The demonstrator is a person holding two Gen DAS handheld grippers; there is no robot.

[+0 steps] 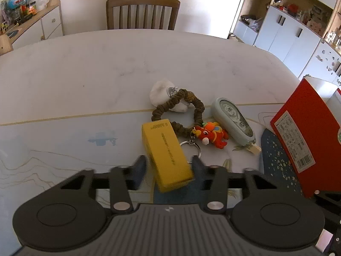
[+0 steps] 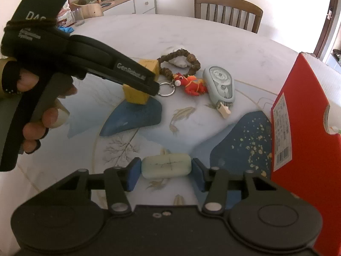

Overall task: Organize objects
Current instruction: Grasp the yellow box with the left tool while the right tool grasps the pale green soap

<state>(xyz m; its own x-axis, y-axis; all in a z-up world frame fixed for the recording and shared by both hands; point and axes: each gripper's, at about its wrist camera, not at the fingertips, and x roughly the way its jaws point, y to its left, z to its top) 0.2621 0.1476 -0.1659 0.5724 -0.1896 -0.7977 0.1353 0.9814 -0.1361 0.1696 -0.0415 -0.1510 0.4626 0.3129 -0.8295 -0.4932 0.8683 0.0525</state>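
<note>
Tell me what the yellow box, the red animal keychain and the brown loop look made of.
Yellow box: printed matte cardboard, by its sharp folded edges. Red animal keychain: probably moulded rubber or soft plastic, smooth and slightly glossy, on a metal ring. Brown loop: ruched fabric, likely elastic.

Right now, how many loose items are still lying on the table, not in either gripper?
4: white lump farthest back, brown scrunchie against it, orange keychain toy in front, pale-green tape dispenser rightmost. The red box may hide others.
</note>
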